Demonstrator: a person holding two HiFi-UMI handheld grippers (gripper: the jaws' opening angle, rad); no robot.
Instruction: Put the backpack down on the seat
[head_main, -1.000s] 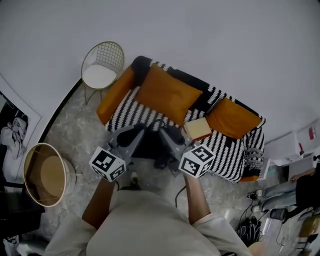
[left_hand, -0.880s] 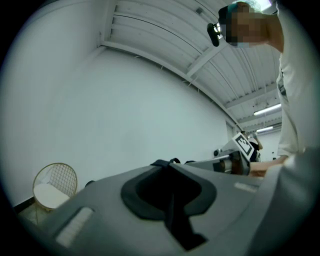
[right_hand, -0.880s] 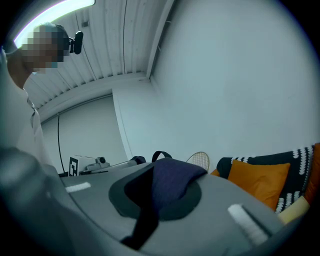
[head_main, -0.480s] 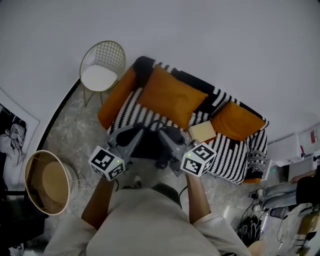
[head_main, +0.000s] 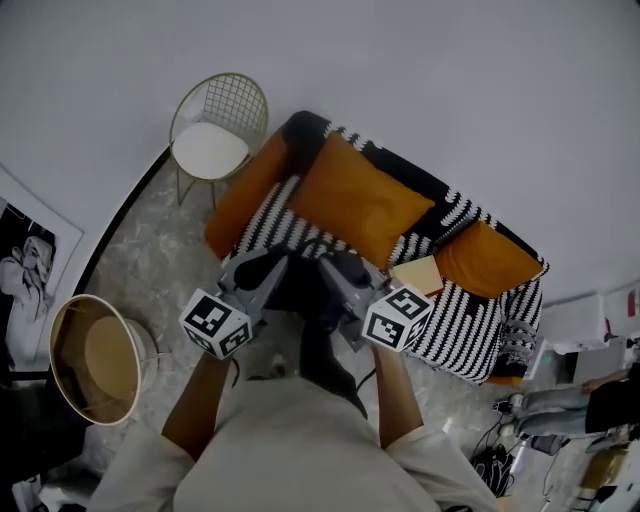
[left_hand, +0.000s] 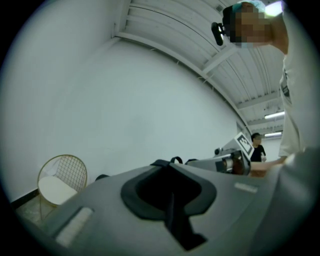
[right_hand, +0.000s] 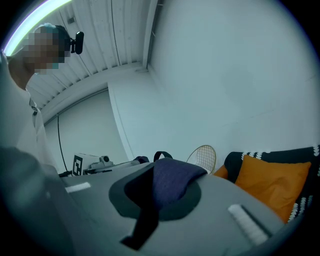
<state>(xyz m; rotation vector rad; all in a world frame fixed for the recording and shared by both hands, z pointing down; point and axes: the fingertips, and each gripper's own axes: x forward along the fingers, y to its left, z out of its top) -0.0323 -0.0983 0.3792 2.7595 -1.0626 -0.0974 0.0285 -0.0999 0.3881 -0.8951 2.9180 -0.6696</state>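
A dark backpack (head_main: 303, 290) hangs between my two grippers above the floor, just in front of the striped sofa (head_main: 462, 318). My left gripper (head_main: 283, 264) is shut on a thin black strap (left_hand: 172, 210) of the backpack. On a wider dark blue padded strap (right_hand: 172, 181) my right gripper (head_main: 326, 266) is shut. A dark part of the backpack (head_main: 328, 365) trails down toward the person's chest. The sofa's seat lies beyond and to the right of the grippers, with two orange cushions (head_main: 362, 200) against its back.
A tan book (head_main: 418, 274) lies on the seat between the cushions. A gold wire chair (head_main: 216, 128) stands left of the sofa. A round tan lampshade (head_main: 92, 358) is at the left. Cables and clutter fill the lower right corner.
A dark part of the backpack now hangs lower, in front of the person's chest. Both grippers keep their hold. The sofa has slid slightly right in the head view.
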